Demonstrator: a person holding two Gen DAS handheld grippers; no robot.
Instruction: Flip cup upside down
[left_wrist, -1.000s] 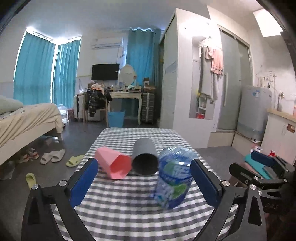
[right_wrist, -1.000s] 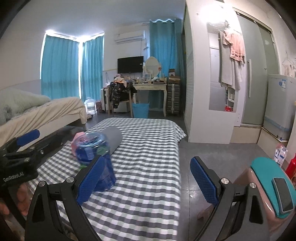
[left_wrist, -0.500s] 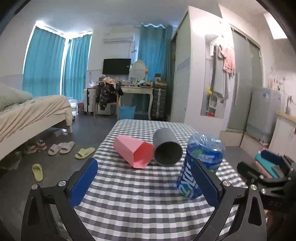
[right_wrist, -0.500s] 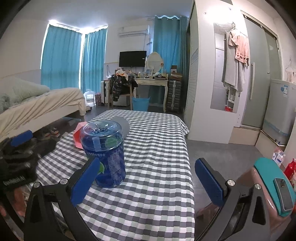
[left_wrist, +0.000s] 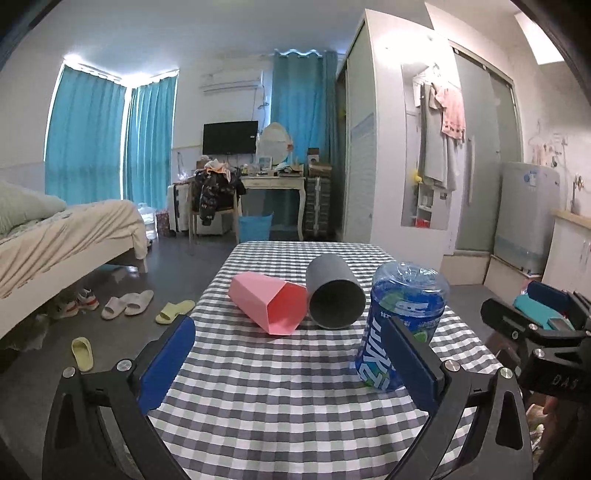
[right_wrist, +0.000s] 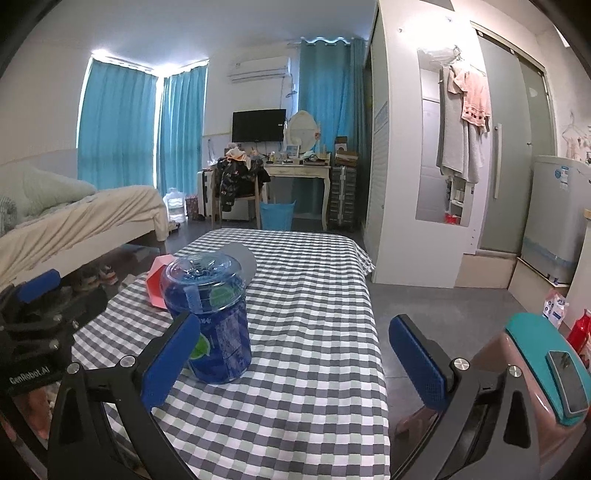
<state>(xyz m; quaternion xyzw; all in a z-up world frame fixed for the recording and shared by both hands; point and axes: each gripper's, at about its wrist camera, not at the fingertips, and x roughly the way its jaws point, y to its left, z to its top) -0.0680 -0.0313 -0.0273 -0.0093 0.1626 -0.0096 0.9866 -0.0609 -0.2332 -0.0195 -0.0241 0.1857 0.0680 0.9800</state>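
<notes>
Blue clear cup upside down on the checked tablecloth

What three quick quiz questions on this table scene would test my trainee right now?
1. True or false: the blue cup stands with its base up.
2. How do the pink cup and grey cup rest? A) upright B) on their sides C) stacked
3. Fill in: the left gripper and right gripper are both ___.

Key: 1 true; 2 B; 3 open, holding nothing.
</notes>
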